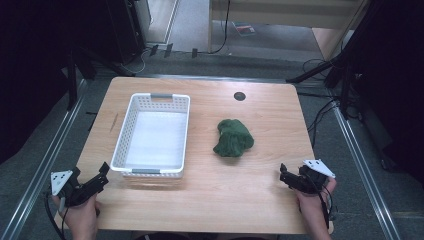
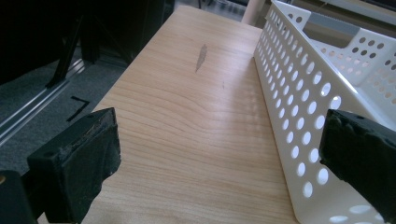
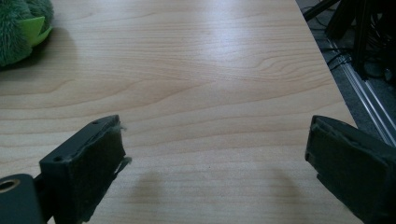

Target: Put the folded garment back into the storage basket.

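Note:
A green plush toy (image 1: 233, 137) lies on the wooden table (image 1: 210, 200), right of centre; its edge, with a light green part, shows in the right gripper view (image 3: 21, 30) at the top left. A white perforated basket (image 1: 131, 125) stands at the left, and nothing lies inside it; its side wall (image 2: 299, 100) runs along the right of the left gripper view. My left gripper (image 1: 103, 174) hovers at the table's front left corner, just beside the basket's near corner, open with nothing between its jaws. My right gripper (image 1: 283, 174) is at the front right, open, below and to the right of the toy.
A dark round grommet (image 1: 239, 96) is set in the table near the far edge. A dark streak (image 2: 201, 57) marks the wood left of the basket. Tripod legs and cables (image 1: 330, 75) stand on the grey floor beyond the right edge; metal rails (image 1: 47, 150) run along both sides.

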